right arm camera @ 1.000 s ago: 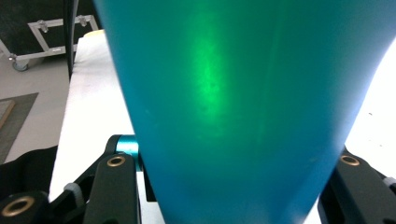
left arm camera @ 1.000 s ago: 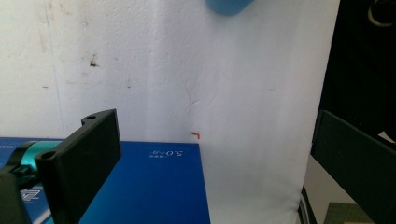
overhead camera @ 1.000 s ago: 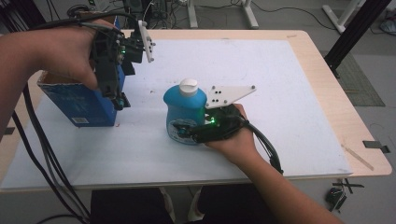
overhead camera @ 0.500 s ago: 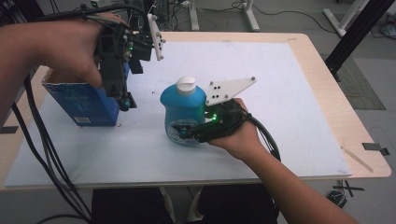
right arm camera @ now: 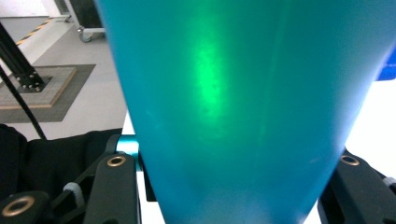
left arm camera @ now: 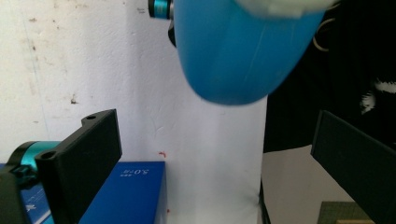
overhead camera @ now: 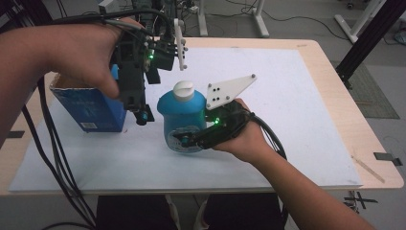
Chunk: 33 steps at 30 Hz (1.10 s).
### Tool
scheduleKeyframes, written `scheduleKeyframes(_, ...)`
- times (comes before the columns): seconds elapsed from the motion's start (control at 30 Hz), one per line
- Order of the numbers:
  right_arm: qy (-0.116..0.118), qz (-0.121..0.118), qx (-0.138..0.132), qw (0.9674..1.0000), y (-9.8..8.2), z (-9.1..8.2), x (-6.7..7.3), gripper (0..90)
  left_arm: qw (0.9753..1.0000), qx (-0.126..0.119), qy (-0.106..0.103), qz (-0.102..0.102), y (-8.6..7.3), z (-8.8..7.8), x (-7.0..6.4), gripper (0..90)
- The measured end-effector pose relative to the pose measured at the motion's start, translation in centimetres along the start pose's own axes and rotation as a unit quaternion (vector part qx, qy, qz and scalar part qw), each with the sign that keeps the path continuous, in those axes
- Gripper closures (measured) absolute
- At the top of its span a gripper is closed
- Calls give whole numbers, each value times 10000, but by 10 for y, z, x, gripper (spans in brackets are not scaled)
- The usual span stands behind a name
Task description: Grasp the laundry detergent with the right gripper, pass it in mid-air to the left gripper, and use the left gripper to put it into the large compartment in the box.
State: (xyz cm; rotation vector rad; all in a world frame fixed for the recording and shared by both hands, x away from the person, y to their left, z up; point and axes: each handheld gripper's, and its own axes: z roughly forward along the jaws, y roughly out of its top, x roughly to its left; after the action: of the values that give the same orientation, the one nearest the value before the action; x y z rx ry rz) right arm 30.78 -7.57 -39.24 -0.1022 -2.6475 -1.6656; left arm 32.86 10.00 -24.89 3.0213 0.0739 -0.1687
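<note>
A blue bottle [overhead camera: 181, 120] with a white cap [overhead camera: 183, 90] stands on the white sheet [overhead camera: 287, 115] at the table's middle. My right gripper [overhead camera: 191, 140] comes in from the right and is shut on the bottle's lower body; in the right gripper view the bottle [right arm camera: 243, 93] sits between both jaws of that gripper [right arm camera: 233, 191]. My left gripper [overhead camera: 140, 109] points down between a blue box [overhead camera: 88, 108] and the bottle, jaws apart. In the left gripper view this gripper [left arm camera: 215, 140] is open, with the bottle [left arm camera: 238, 51] ahead and the box [left arm camera: 126, 196] below.
The wooden table edge [overhead camera: 330, 72] frames the sheet. Black cables [overhead camera: 52, 158] hang off the left front. A black frame post [overhead camera: 368, 38] and metal stand legs [overhead camera: 261, 19] are on the floor beyond the table.
My left gripper has moved right, away from above the box and toward the bottle. The right gripper has slid the bottle slightly left.
</note>
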Motion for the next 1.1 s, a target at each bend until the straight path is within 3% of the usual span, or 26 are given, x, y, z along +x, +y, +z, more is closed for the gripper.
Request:
scheduleKeyframes(0.7, 190, -74, -9, 9998, 14, 19, -3, 451, 9999, 21, 84, -53, 22, 5, -4, 17)
scheduleKeyframes(1.1, 290, 92, -63, 9995, 14, 21, -6, 452, 9996, 214, 194, -62, 29, 13, -2, 18)
